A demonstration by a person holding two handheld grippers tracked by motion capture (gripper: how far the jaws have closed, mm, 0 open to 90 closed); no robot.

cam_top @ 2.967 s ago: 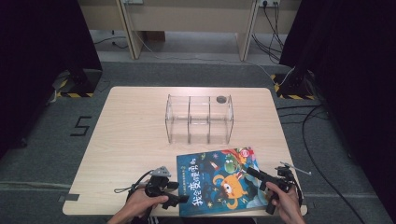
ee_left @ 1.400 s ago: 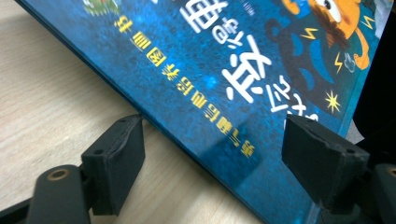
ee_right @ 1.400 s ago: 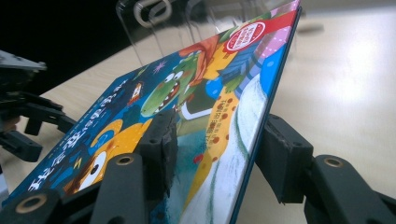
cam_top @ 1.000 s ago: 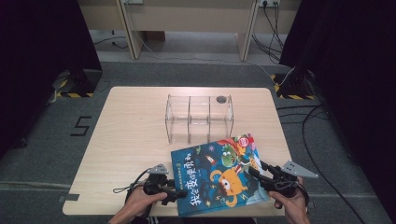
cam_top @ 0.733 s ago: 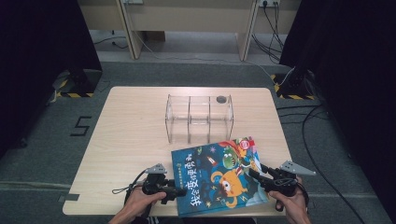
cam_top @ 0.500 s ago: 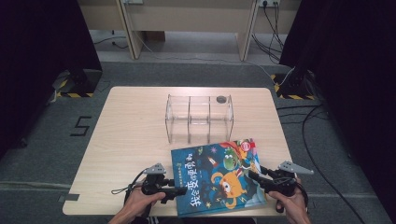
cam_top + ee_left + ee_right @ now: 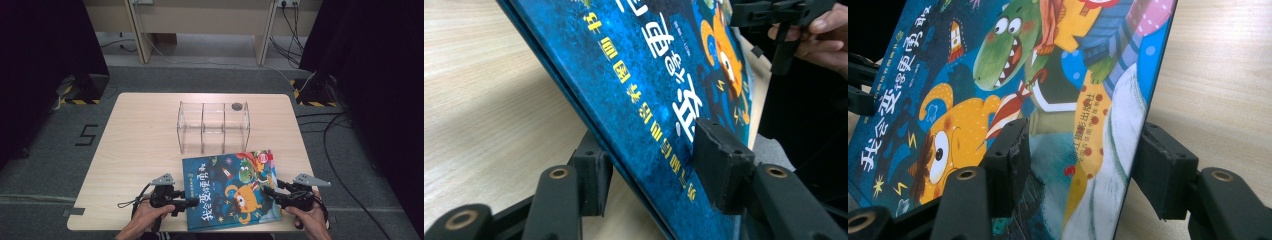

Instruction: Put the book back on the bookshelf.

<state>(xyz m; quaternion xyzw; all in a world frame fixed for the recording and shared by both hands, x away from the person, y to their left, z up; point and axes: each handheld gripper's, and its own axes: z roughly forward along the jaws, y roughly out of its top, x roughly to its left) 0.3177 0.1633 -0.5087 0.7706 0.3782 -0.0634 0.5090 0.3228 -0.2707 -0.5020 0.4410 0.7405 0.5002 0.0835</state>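
The book [image 7: 231, 189] spans between the claws: left claw [image 7: 192, 203] pinches its spine edge, right claw [image 7: 265, 190] its opposite edge.

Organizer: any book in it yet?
No: the clear organizer holds no book; the book lies on the table in front of it.

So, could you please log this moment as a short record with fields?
scene: wooden table
object: children's picture book, blue cover facing up, at the near edge
left gripper: jaws straddle the book's spine edge
right gripper: jaws straddle the opposite edge
contact: cannot tell whether either grips
behind book: clear acrylic three-compartment organizer
also: small dark round object behind the organizer
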